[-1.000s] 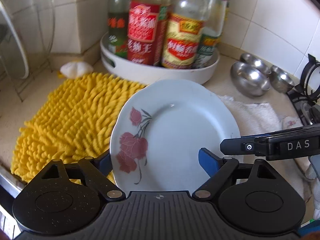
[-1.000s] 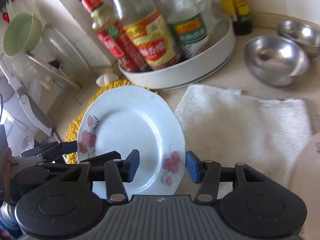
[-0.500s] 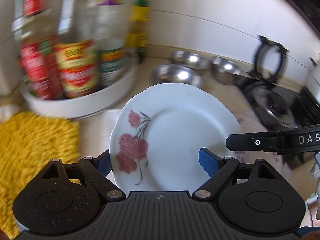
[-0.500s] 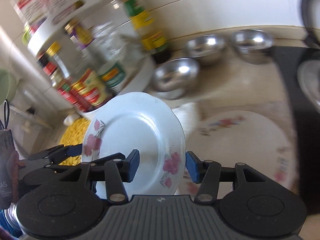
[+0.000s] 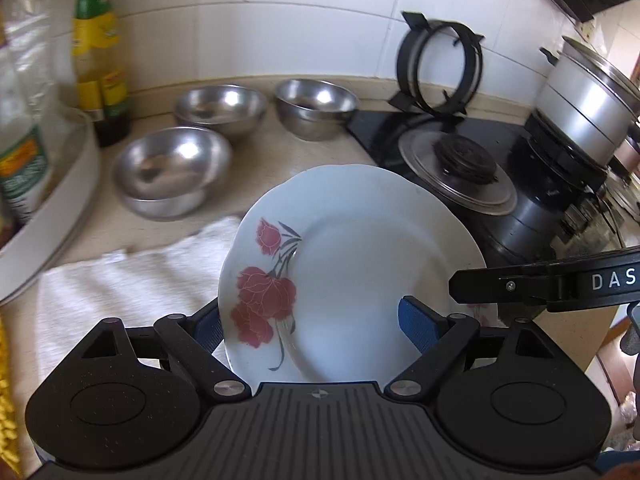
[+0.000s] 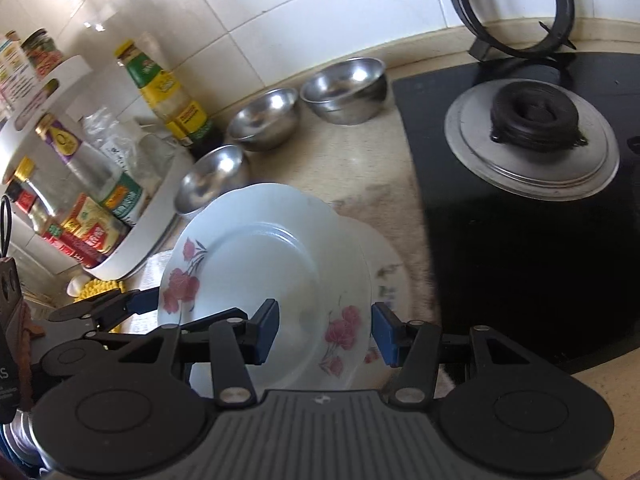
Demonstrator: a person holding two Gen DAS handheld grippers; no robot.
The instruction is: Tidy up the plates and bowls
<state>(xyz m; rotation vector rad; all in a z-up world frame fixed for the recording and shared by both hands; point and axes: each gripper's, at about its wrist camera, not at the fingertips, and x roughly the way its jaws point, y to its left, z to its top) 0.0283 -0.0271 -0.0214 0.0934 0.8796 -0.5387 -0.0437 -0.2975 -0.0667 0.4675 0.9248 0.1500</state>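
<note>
A white plate with red flowers [image 5: 360, 280] [image 6: 272, 280] hangs tilted above the counter, carried between both grippers. My left gripper [image 5: 312, 326] is shut on its left rim, one blue pad under the plate and one on top. My right gripper [image 6: 326, 332] is shut on the opposite rim next to a flower print. Each gripper shows in the other's view: the right gripper's finger [image 5: 540, 284] and the left gripper's fingers [image 6: 120, 304]. A second, larger floral plate [image 6: 384, 264] lies flat just below the held one. Three steel bowls [image 5: 172, 172] [image 5: 222, 106] [image 5: 316, 106] stand by the wall.
A white towel [image 5: 120, 280] lies on the counter to the left. A white turntable tray of bottles [image 5: 60, 184] stands further left, a yellow mat [image 5: 6, 400] at the edge. On the right are the black hob [image 6: 520, 280], a burner [image 6: 532, 136], a leaning pan ring [image 5: 440, 68] and a pot [image 5: 580, 108].
Both grippers carried the flowered plate to the right, from over the yellow mat past the bottles to the stove side. The larger plate now lies beneath it.
</note>
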